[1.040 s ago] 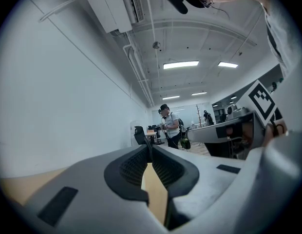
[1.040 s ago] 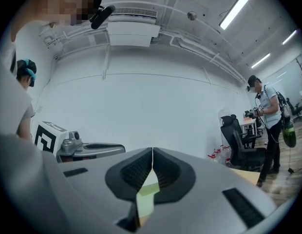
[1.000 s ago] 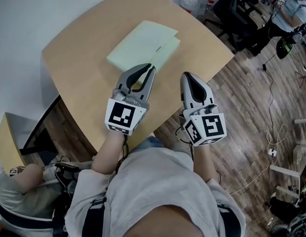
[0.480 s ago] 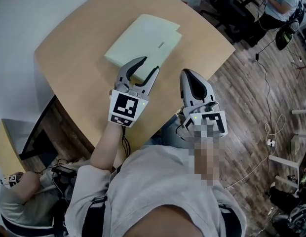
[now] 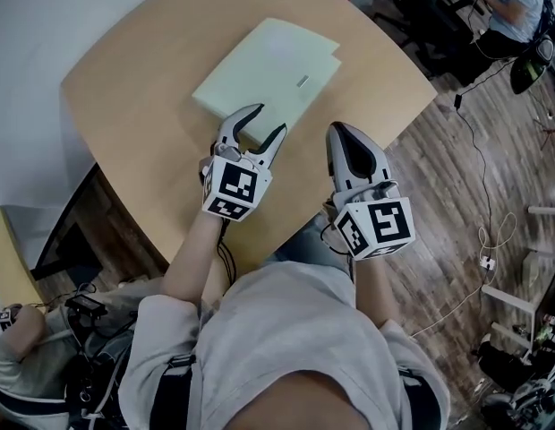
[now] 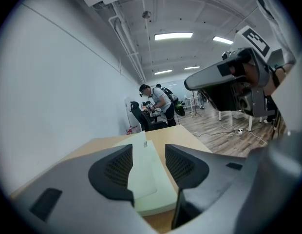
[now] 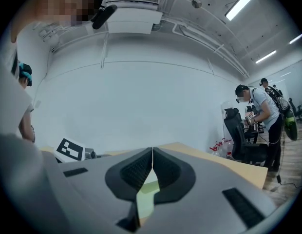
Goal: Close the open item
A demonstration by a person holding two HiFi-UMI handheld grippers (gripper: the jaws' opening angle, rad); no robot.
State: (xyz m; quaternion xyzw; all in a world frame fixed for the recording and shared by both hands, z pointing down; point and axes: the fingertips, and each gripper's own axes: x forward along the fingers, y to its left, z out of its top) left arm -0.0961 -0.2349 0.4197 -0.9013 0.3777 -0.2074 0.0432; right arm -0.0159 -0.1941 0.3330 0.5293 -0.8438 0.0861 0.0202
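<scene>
A flat pale green case (image 5: 268, 65) with a small label lies on the round-cornered wooden table (image 5: 134, 106), its cover lying down flat. My left gripper (image 5: 267, 122) hovers at the case's near edge. Its jaws are opening, and the pads touch nothing. In the left gripper view the case (image 6: 146, 184) shows between and beyond the spread jaws of the left gripper (image 6: 148, 165). My right gripper (image 5: 342, 134) is shut and empty, held over the table's near right edge, apart from the case. In the right gripper view, the right gripper (image 7: 152, 167) shows its pads together, with a sliver of the case (image 7: 147, 193) below.
The table's right edge drops to a wooden floor with cables (image 5: 492, 195). A person works at desks and black chairs at the far right (image 5: 515, 16). Another person sits low at the left (image 5: 27, 348). A white wall runs along the table's far left side.
The left gripper's jaws went from shut to wide apart at the case's near edge. The right gripper stayed shut in about the same place.
</scene>
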